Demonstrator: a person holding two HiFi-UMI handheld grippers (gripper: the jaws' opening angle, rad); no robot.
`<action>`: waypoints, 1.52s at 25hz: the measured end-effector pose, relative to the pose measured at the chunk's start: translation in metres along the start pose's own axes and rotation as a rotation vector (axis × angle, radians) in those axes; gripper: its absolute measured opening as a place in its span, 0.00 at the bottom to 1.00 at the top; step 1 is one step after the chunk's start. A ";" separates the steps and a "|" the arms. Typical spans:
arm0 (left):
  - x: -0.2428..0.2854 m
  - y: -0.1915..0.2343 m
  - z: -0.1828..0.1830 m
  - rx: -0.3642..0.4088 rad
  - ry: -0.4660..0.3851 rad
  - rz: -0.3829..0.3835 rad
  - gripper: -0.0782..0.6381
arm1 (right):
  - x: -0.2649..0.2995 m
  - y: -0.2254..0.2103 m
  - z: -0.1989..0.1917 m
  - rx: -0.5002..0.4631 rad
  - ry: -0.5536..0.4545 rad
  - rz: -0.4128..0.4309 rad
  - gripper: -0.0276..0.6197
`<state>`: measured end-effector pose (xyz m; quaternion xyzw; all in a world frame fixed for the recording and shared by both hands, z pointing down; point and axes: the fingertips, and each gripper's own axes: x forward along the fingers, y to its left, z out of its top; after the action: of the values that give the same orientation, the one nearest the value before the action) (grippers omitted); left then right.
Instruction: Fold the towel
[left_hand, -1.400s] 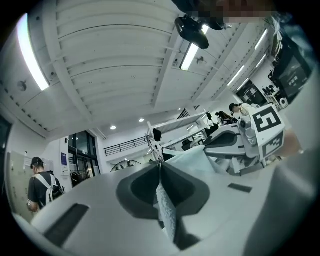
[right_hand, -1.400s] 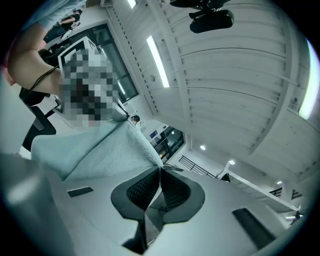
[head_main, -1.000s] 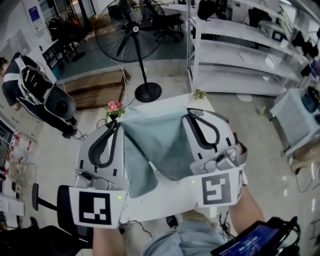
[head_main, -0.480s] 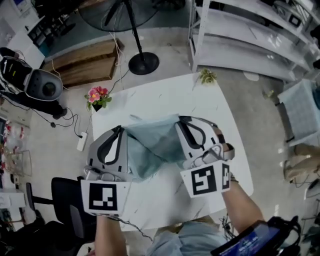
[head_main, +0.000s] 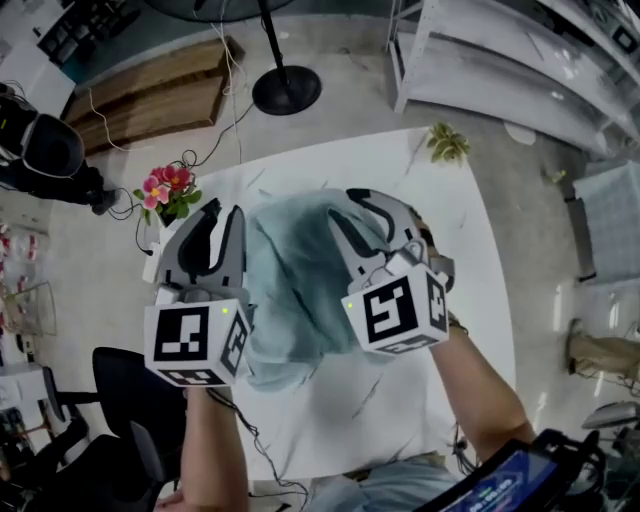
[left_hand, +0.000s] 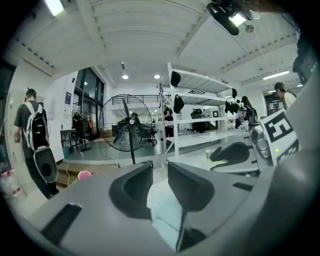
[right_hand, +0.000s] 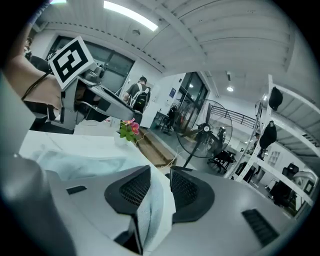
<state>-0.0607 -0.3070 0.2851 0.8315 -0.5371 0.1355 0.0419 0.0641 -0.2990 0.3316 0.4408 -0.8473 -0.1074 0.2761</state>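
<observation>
Subject of the task: one pale blue-green towel (head_main: 300, 290), lying rumpled on the white, grey-veined table (head_main: 400, 420), roughly at the table's middle and reaching toward its near left part. The left gripper (head_main: 224, 215) is over the towel's left side, and the right gripper (head_main: 345, 208) is over its far right part; the bulk of the cloth lies between the two. Left gripper view: the jaws stand apart, having just been opening, with a fold of the towel in the gap between them. The fingers (left_hand: 137, 187) are spread, and floor shows through the upper part of the gap. Right gripper view: the jaws likewise stand apart, having just been opening, with a thicker fold of towel standing up between the mesh-faced pads (right_hand: 134, 189). The cloth lies loose there and is not pinched. Both grippers point away from the person and slightly downward. Surroundings: a small pot of pink flowers (head_main: 168, 190) at the table's far left corner; a small green plant (head_main: 448, 142) at its far right corner; a pedestal fan's round base (head_main: 286, 90) on the floor beyond the table; white shelving (head_main: 520, 60) at upper right; a black office chair (head_main: 120, 390) to the left of the table. A person wearing a backpack (left_hand: 32, 135) stands at the left in the left gripper view.
</observation>
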 end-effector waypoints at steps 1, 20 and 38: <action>0.002 0.000 -0.002 0.006 0.002 -0.001 0.25 | 0.003 0.004 -0.003 -0.003 -0.001 0.010 0.25; -0.103 -0.034 -0.055 -0.054 0.113 0.018 0.28 | -0.041 0.050 -0.010 0.010 0.003 0.075 0.23; -0.207 -0.107 -0.212 -0.096 0.299 -0.110 0.45 | -0.091 0.192 -0.034 -0.077 0.061 0.312 0.23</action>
<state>-0.0822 -0.0338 0.4406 0.8273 -0.4844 0.2294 0.1682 -0.0069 -0.1105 0.4072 0.2961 -0.8919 -0.0823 0.3316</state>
